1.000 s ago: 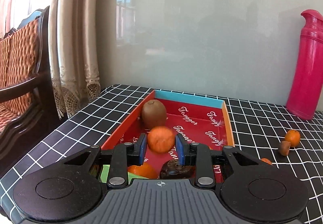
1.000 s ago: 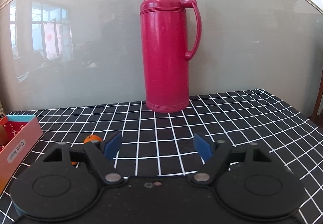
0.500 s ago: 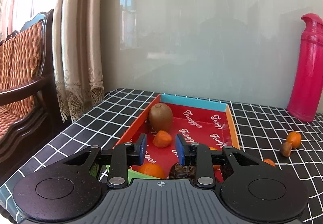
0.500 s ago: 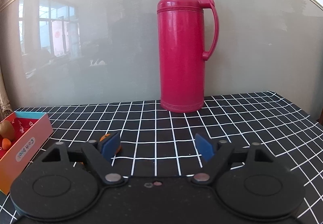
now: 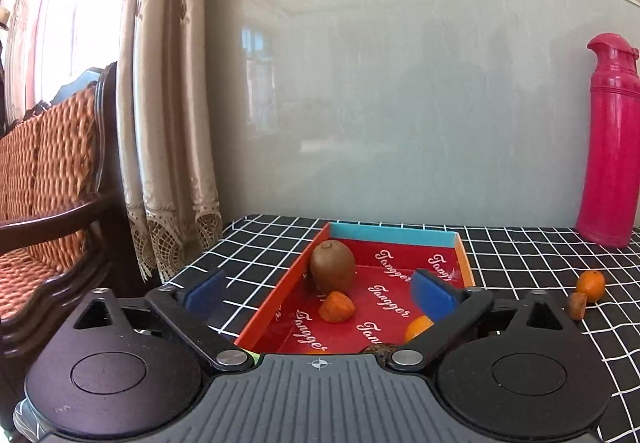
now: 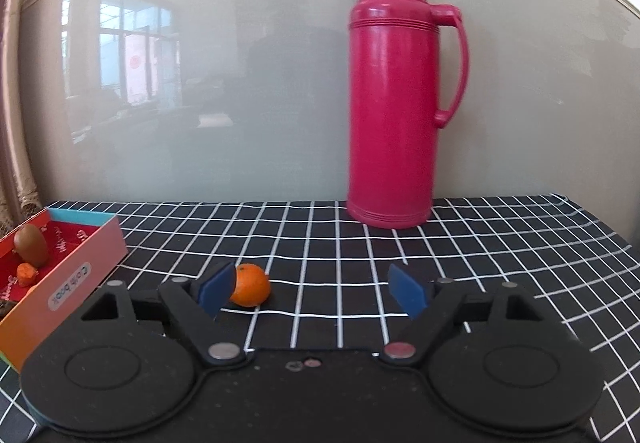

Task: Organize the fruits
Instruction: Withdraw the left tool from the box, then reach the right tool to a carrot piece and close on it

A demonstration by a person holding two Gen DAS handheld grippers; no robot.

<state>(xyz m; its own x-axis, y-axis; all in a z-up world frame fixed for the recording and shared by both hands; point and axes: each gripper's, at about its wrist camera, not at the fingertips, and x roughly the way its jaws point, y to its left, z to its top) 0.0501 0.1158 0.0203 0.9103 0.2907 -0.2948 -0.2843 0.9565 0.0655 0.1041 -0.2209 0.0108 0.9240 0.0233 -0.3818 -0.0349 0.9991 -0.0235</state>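
Left wrist view: the left gripper (image 5: 320, 289) hangs over the near end of the red box (image 5: 394, 236), and its jaws are opening with nothing between them. In the box a brown kiwi (image 5: 333, 271) stands by the left wall, with a small orange fruit (image 5: 337, 307) just in front of it. Another orange (image 5: 418, 327) lies near the right wall. On the checked cloth (image 5: 520, 263), right of the box, sit an orange (image 5: 591, 285) and a small brown fruit (image 5: 577, 305), touching. The right gripper (image 6: 314, 289) has its jaws open and empty, and an orange (image 6: 250, 285) lies on the cloth just beside its left finger. A pink flask (image 6: 394, 99) stands at the back.
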